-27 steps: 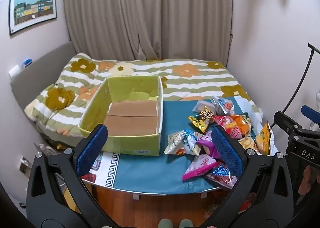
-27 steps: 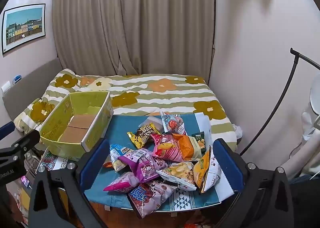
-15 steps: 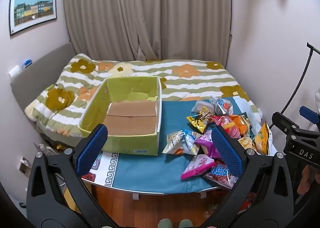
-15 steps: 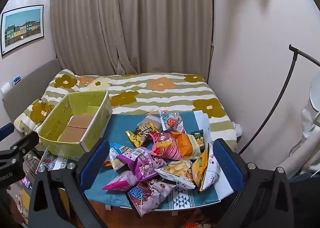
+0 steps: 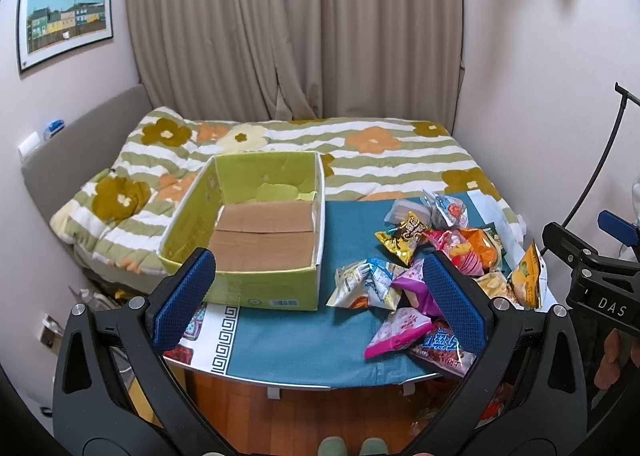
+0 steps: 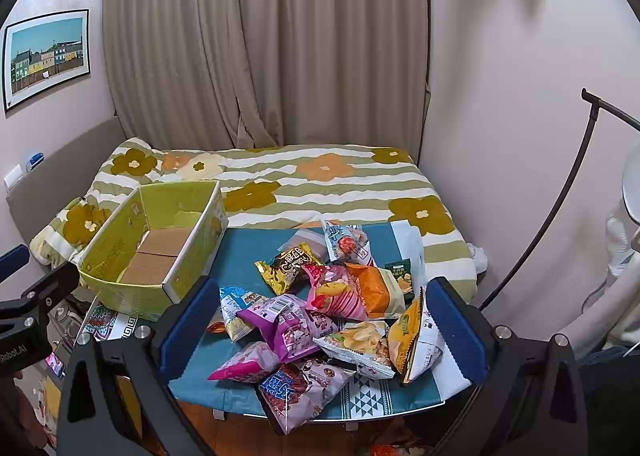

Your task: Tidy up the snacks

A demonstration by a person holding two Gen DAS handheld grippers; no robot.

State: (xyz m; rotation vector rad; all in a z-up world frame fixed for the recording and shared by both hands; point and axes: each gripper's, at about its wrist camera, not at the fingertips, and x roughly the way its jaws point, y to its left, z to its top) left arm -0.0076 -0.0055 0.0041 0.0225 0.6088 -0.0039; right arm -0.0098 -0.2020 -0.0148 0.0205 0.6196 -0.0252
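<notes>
Snacks heaped loose on table, box bare inside.
Table (image 5: 288, 352), blue cloth. Green box (image 5: 256, 224) at its left; crinkled bright snack packets (image 6: 320, 312) piled at its right. Left gripper (image 5: 320, 304) and right gripper (image 6: 322, 320) both spread wide, holding nothing.

Left gripper (image 5: 320, 298) and right gripper (image 6: 322, 316): black plastic frames with triangular cutouts, silver screws, and blue textured pads (image 5: 184, 298). White "DAS" lettering at right edge.
</notes>
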